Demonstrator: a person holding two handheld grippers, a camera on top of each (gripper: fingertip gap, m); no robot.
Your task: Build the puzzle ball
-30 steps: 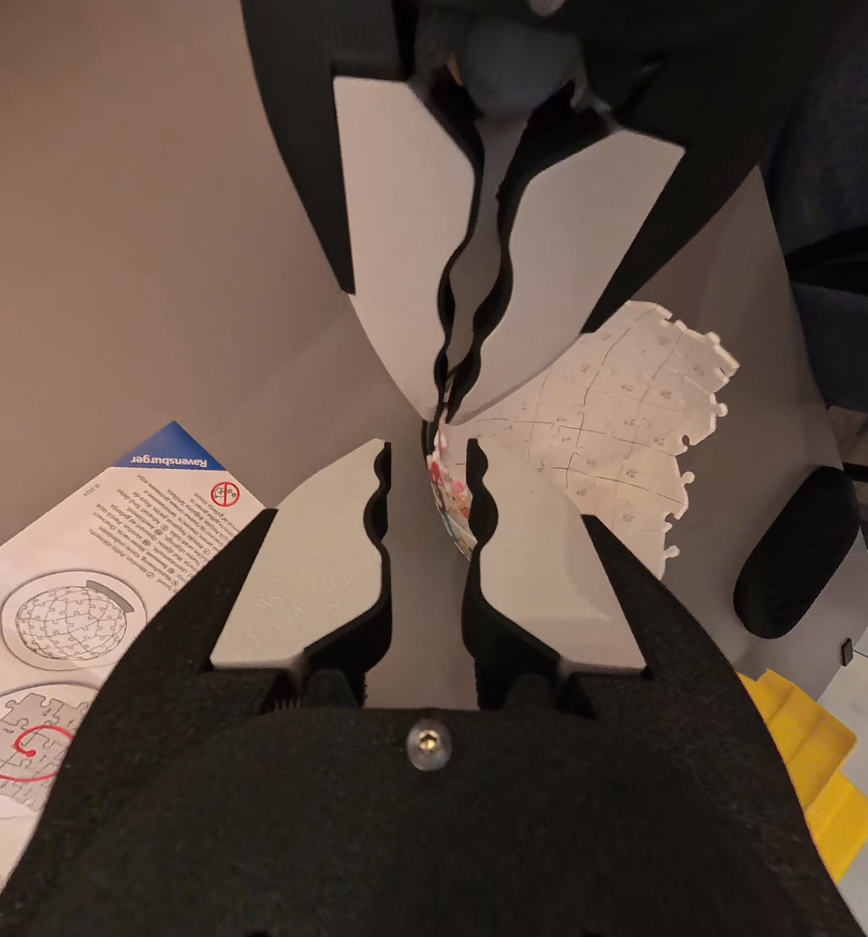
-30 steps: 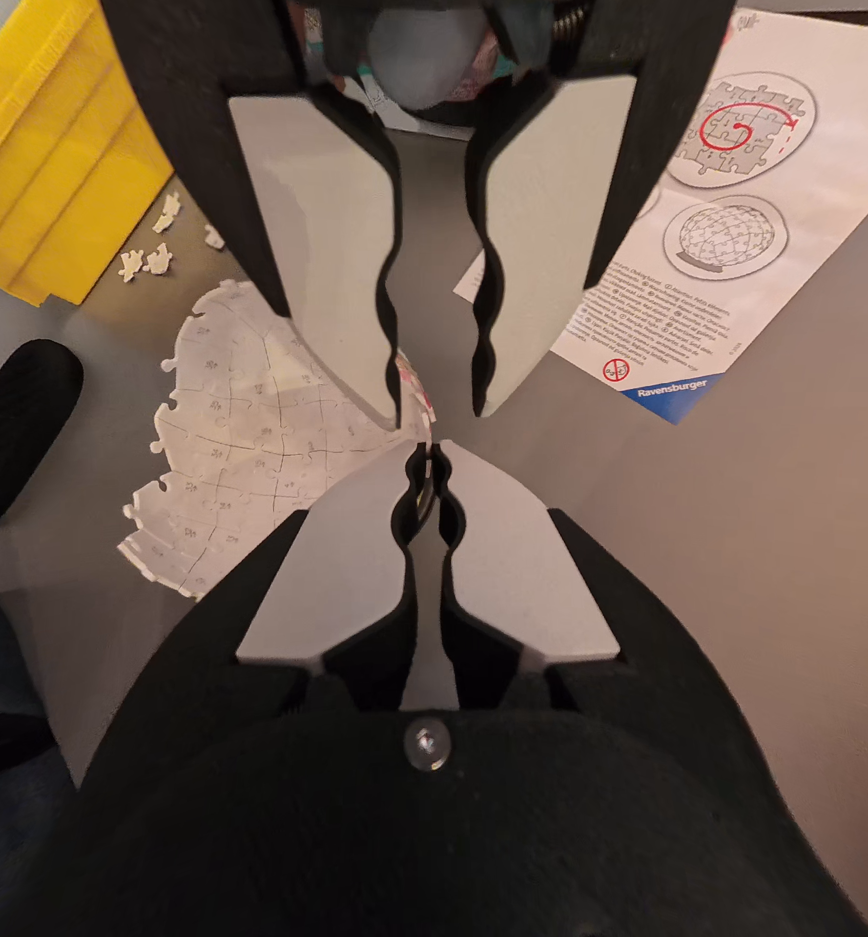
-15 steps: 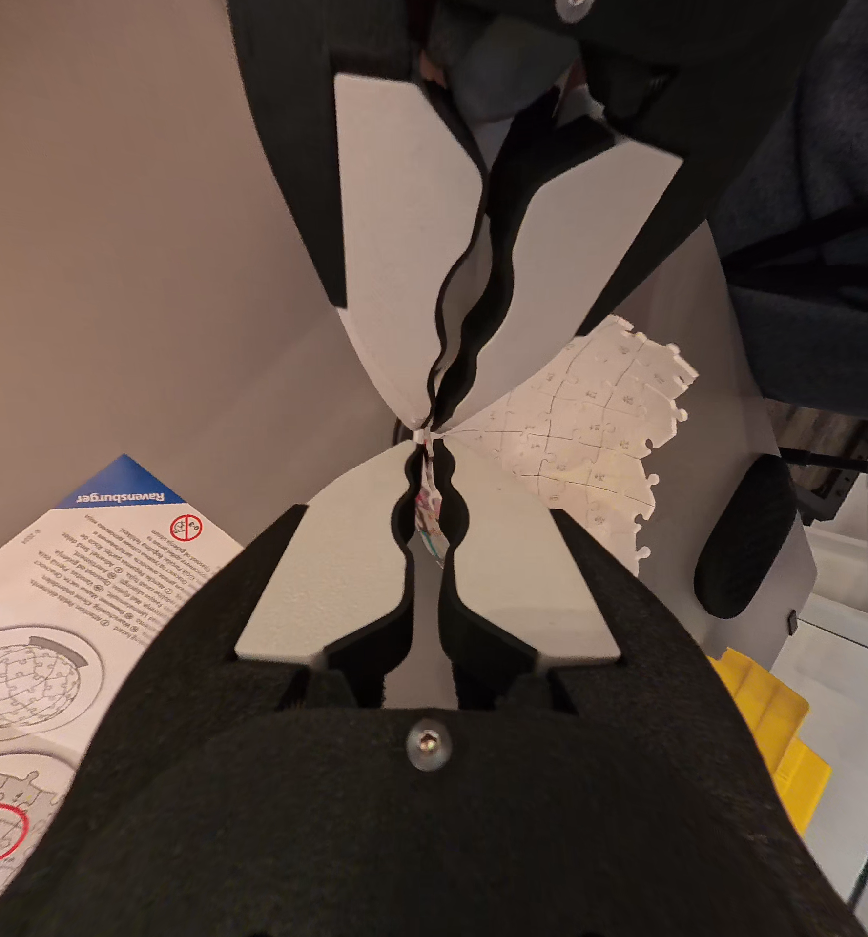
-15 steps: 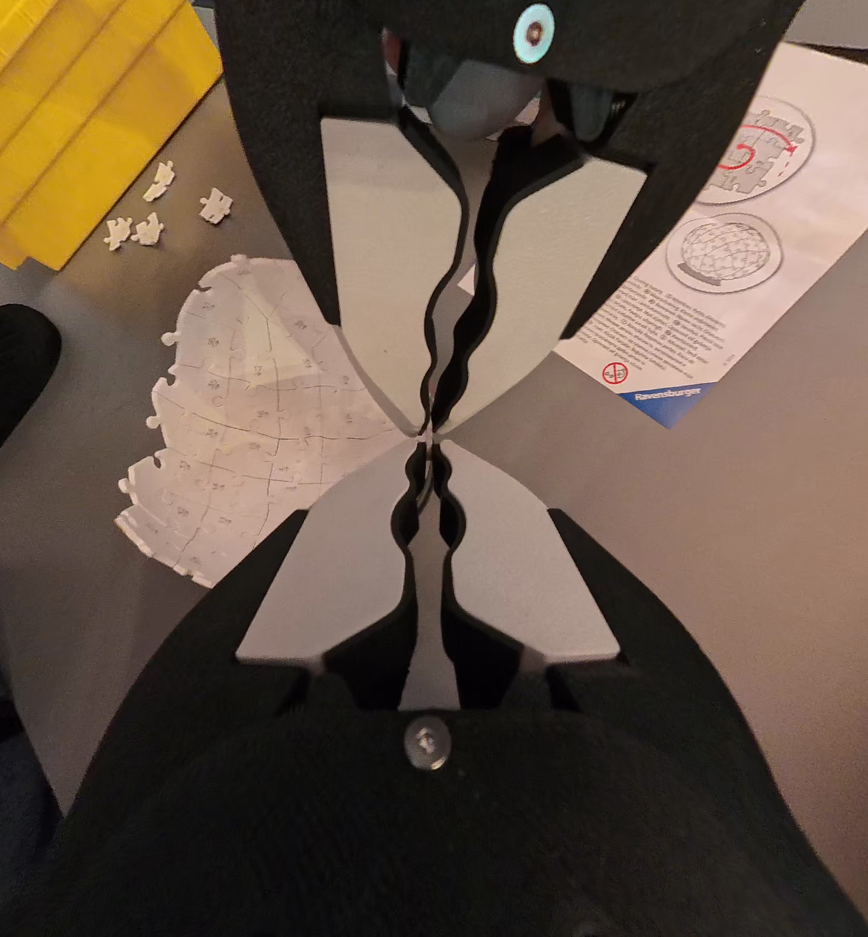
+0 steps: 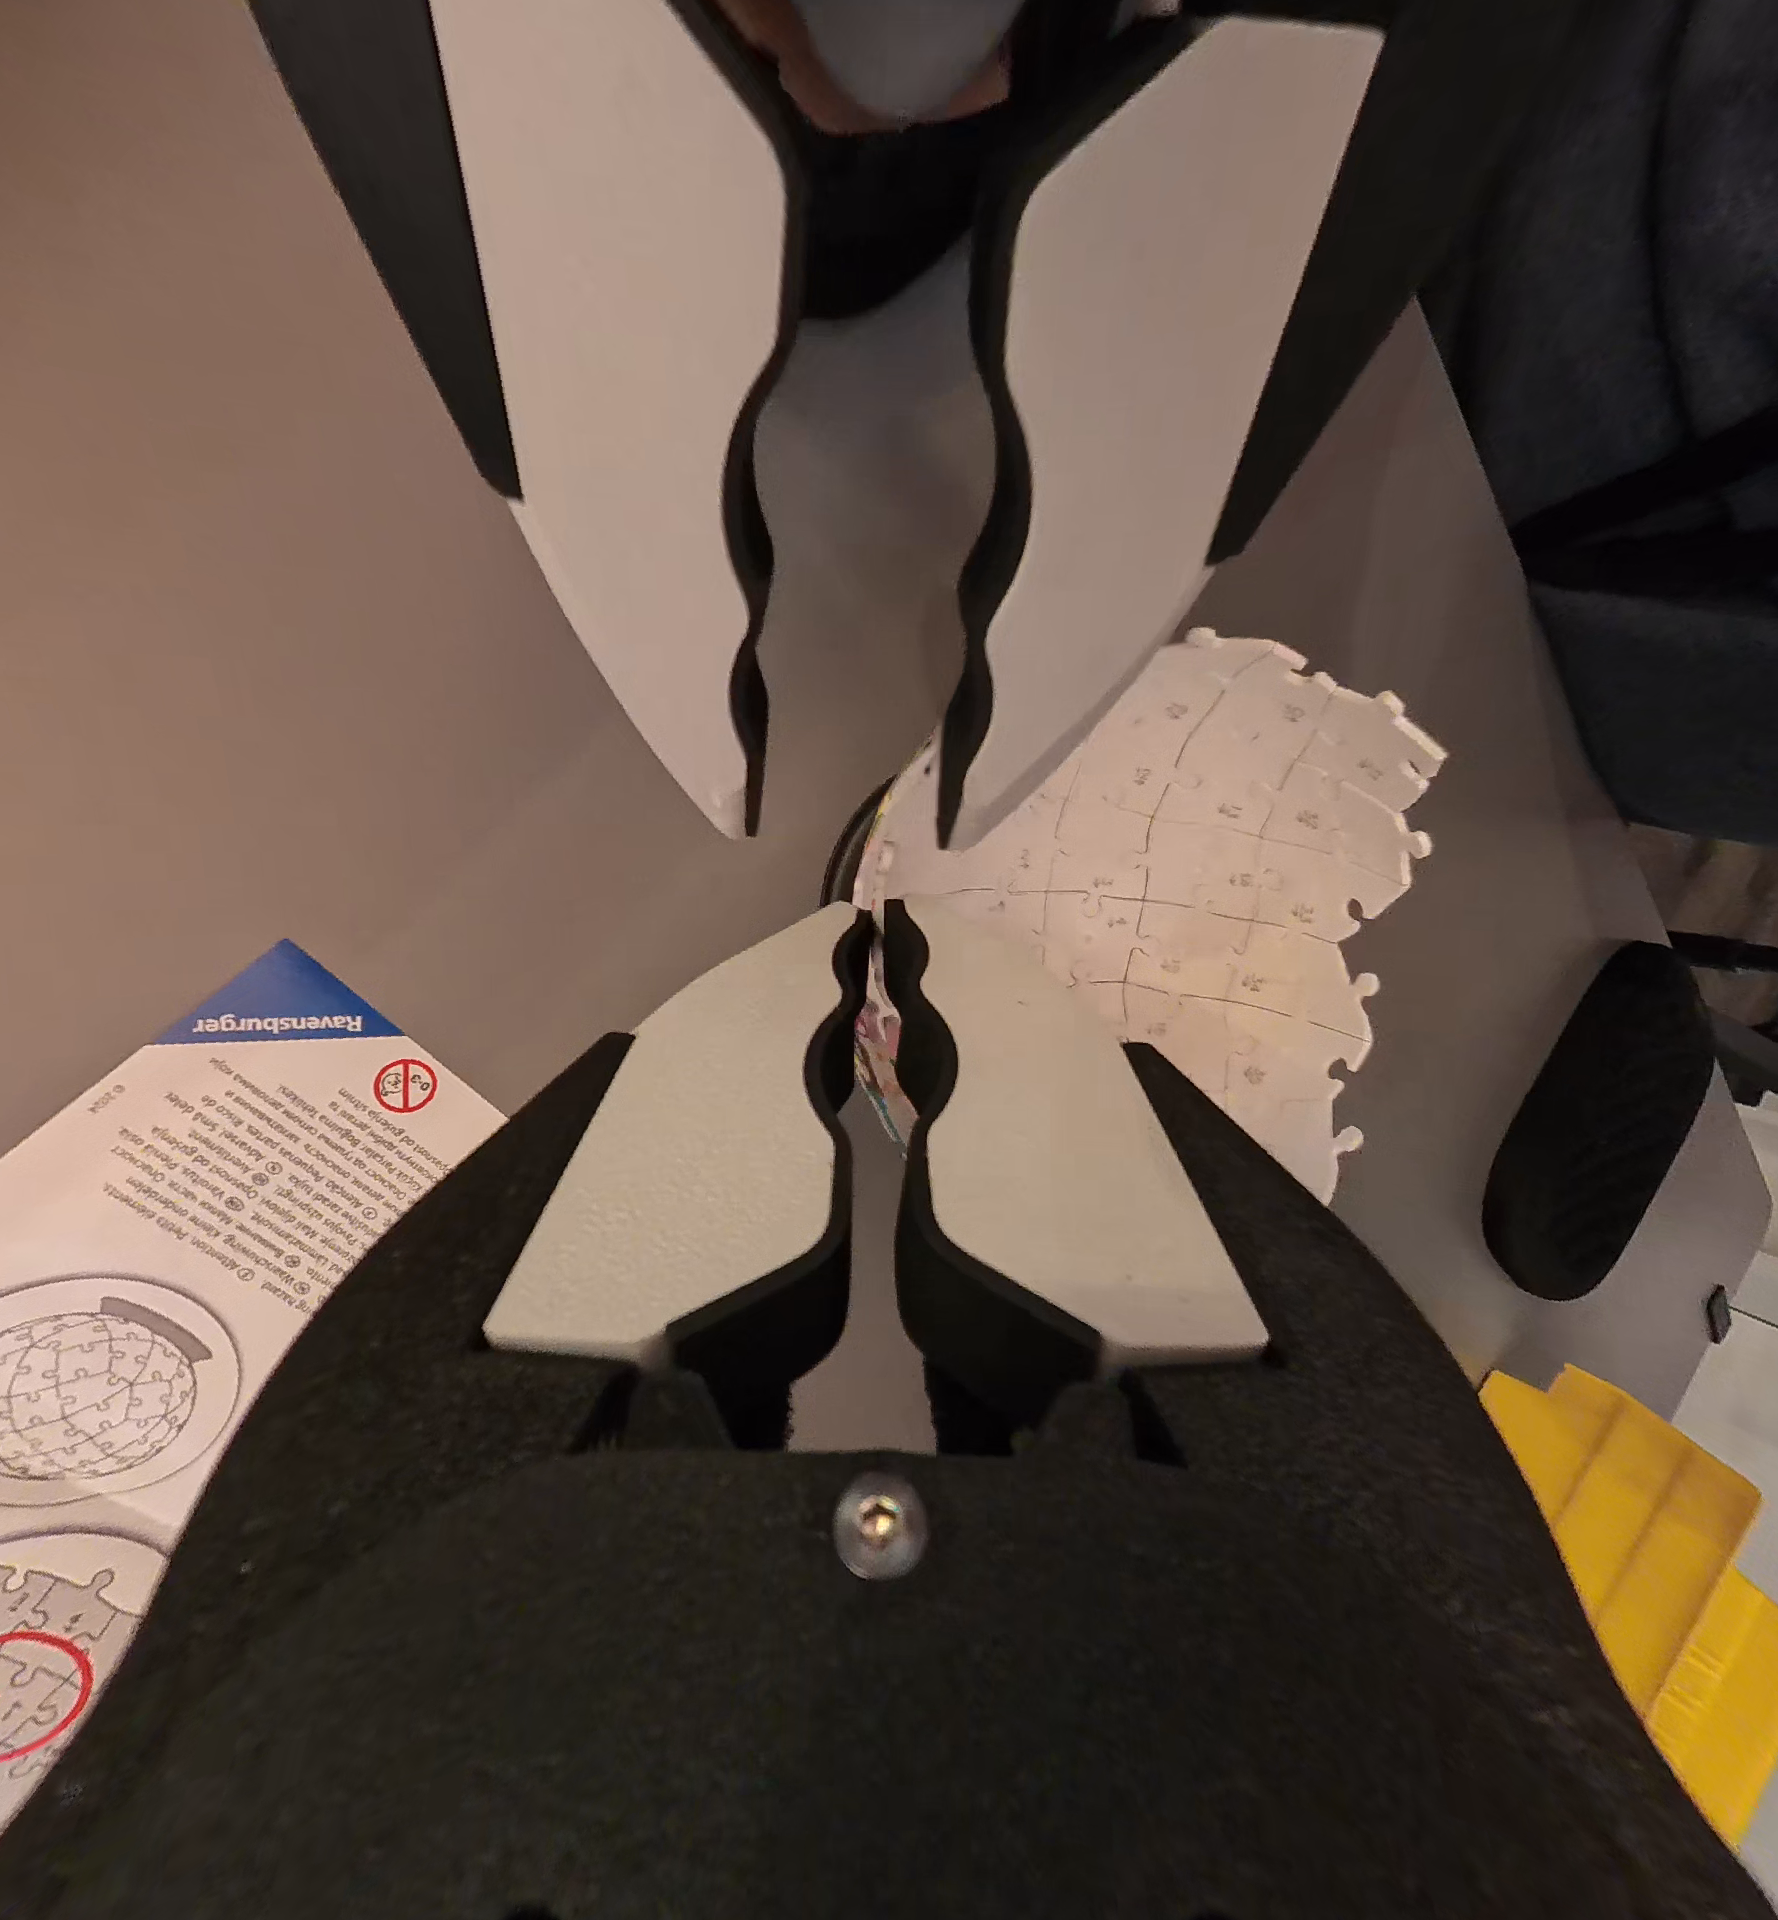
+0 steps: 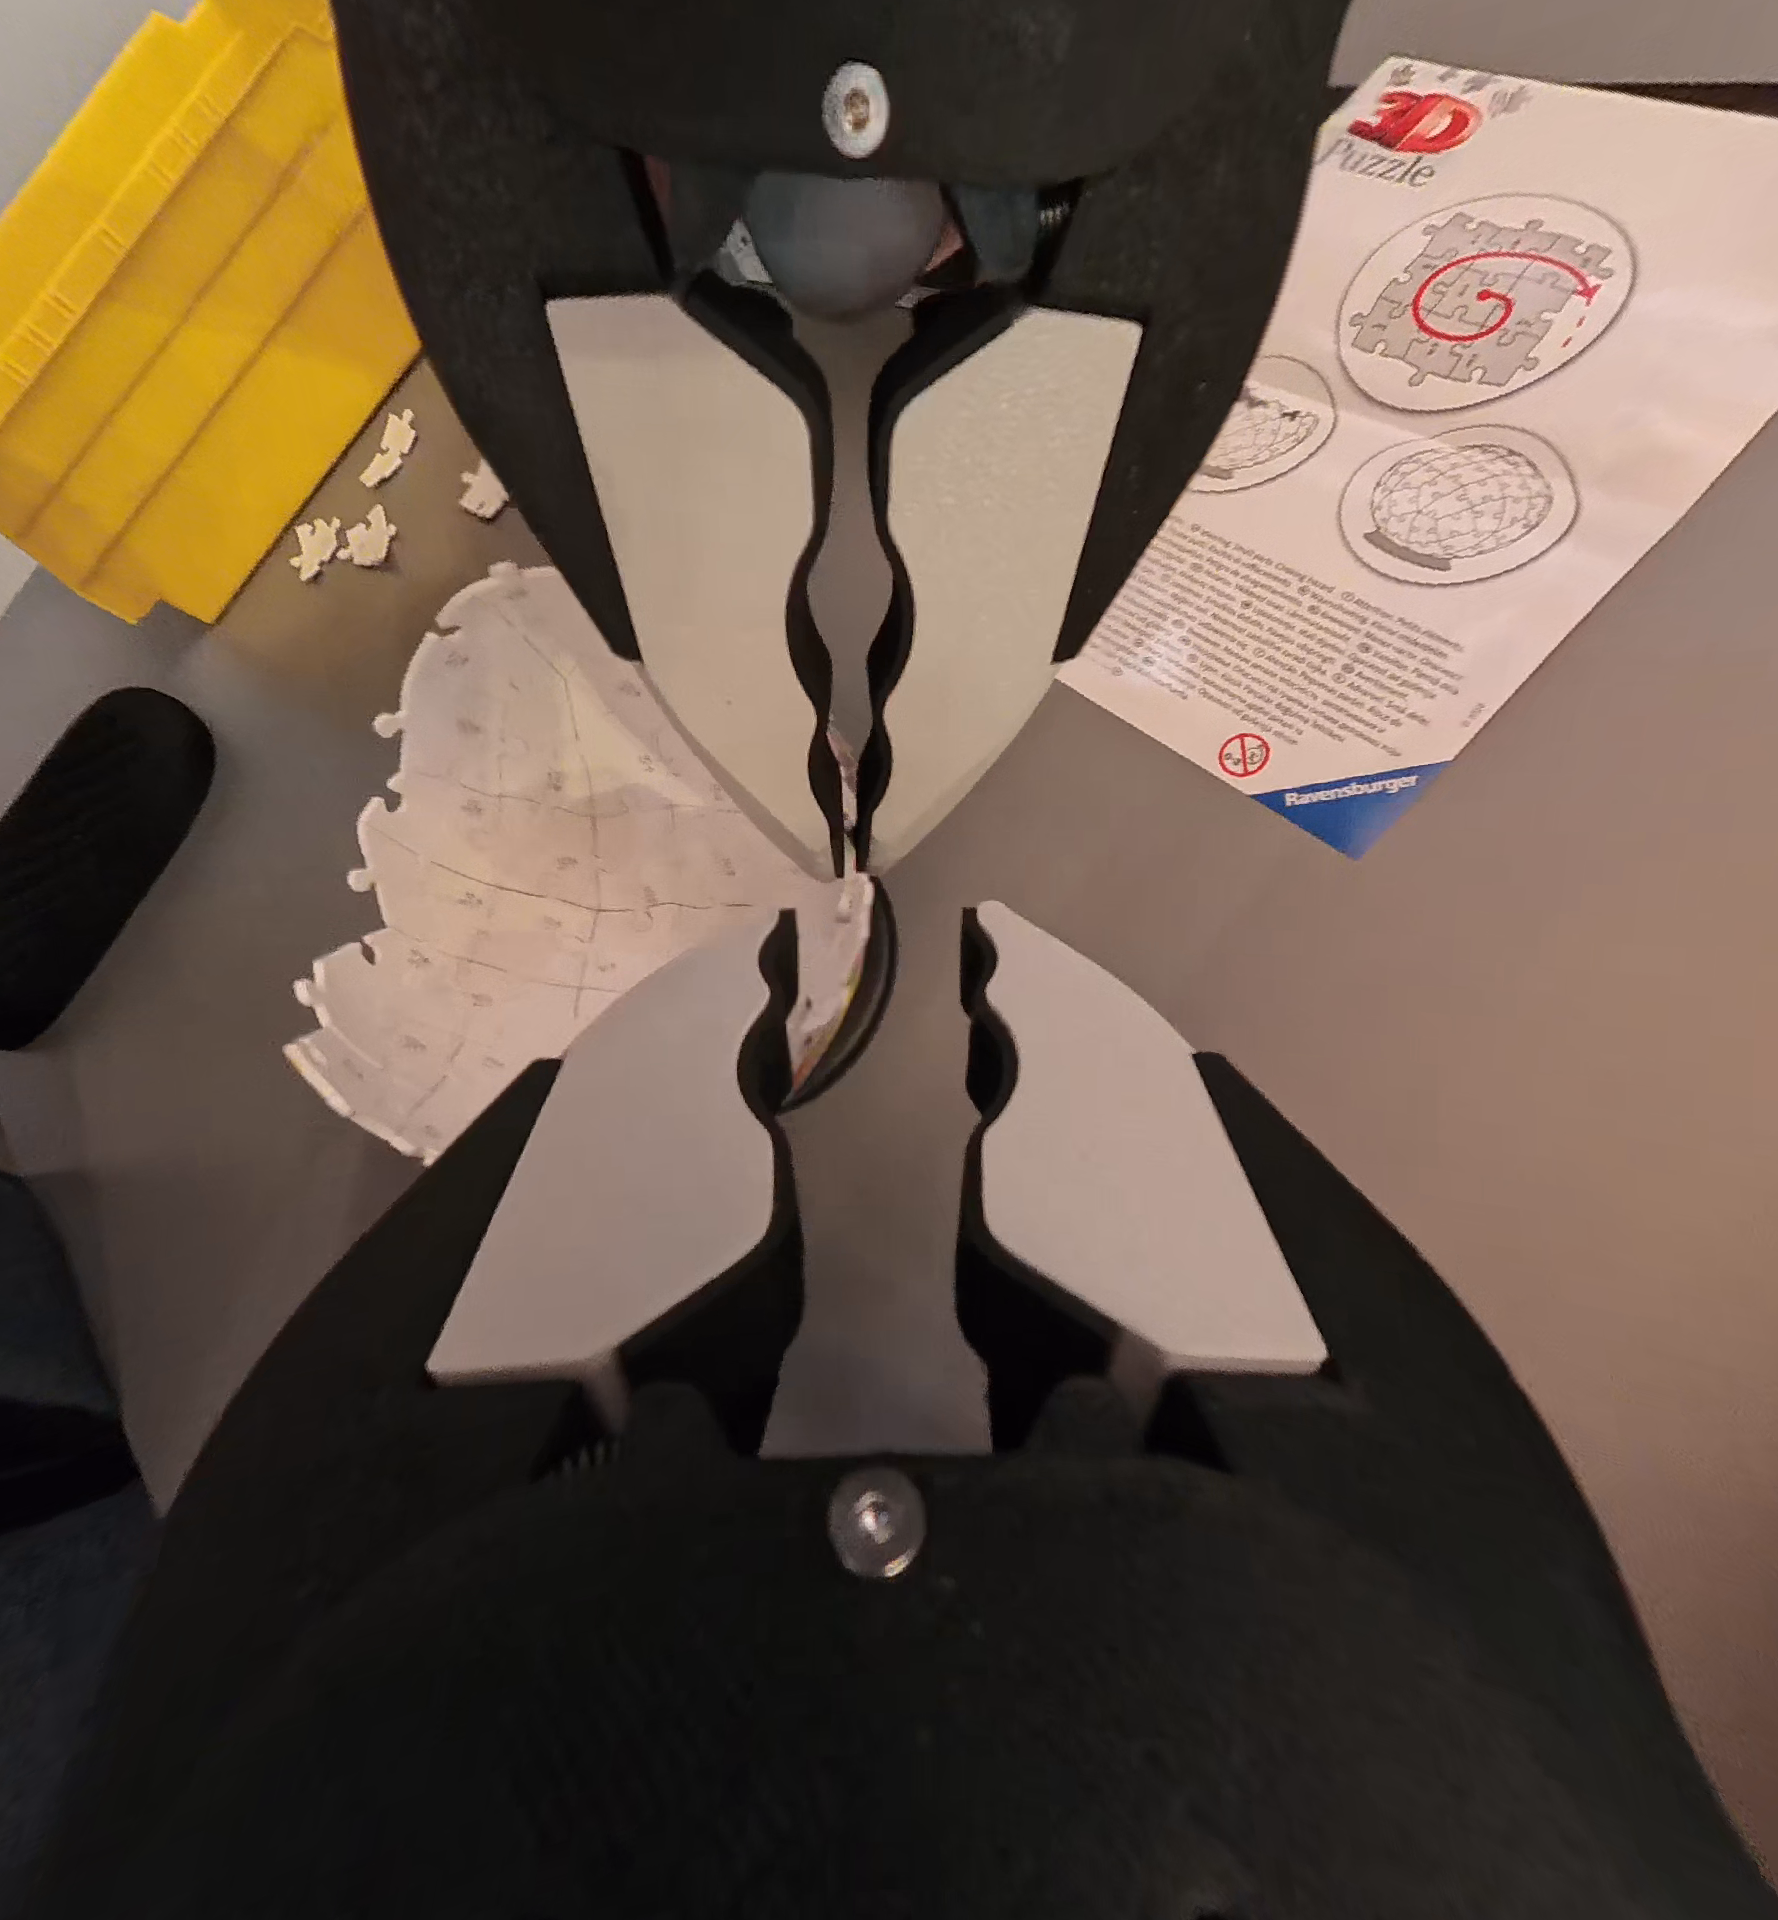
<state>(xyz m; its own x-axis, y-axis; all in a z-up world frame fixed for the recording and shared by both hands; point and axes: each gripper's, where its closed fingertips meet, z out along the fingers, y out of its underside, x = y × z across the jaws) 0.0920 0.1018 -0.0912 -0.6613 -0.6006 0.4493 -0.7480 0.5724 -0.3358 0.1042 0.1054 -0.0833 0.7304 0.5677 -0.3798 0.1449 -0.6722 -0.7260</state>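
Note:
The partly built puzzle ball [image 5: 1228,883] is a curved white shell with its numbered inner side showing; it also shows in the right wrist view [image 6: 511,831]. My left gripper [image 5: 869,914] is shut on the shell's rim, where a strip of the coloured outer side shows between its fingers. From the right wrist view the left gripper [image 6: 849,862] comes in from the top, shut on that rim. My right gripper [image 6: 877,920] is open, its fingertips on either side of the rim just below the left's. It also shows open at the top of the left wrist view [image 5: 849,826].
A printed instruction sheet [image 6: 1436,468] lies on the grey table [image 6: 1487,1143] and also shows in the left wrist view [image 5: 189,1247]. A yellow bin [image 6: 158,312] stands past the shell, with several loose white pieces [image 6: 355,530] beside it. A black padded armrest [image 6: 64,862] lies at the table's edge. The tips of both grippers are at nearly the same place.
The rim has changed hands. A second ago my right gripper was shut on it and my left was open. Both were shut half a second ago. Now my right has opened.

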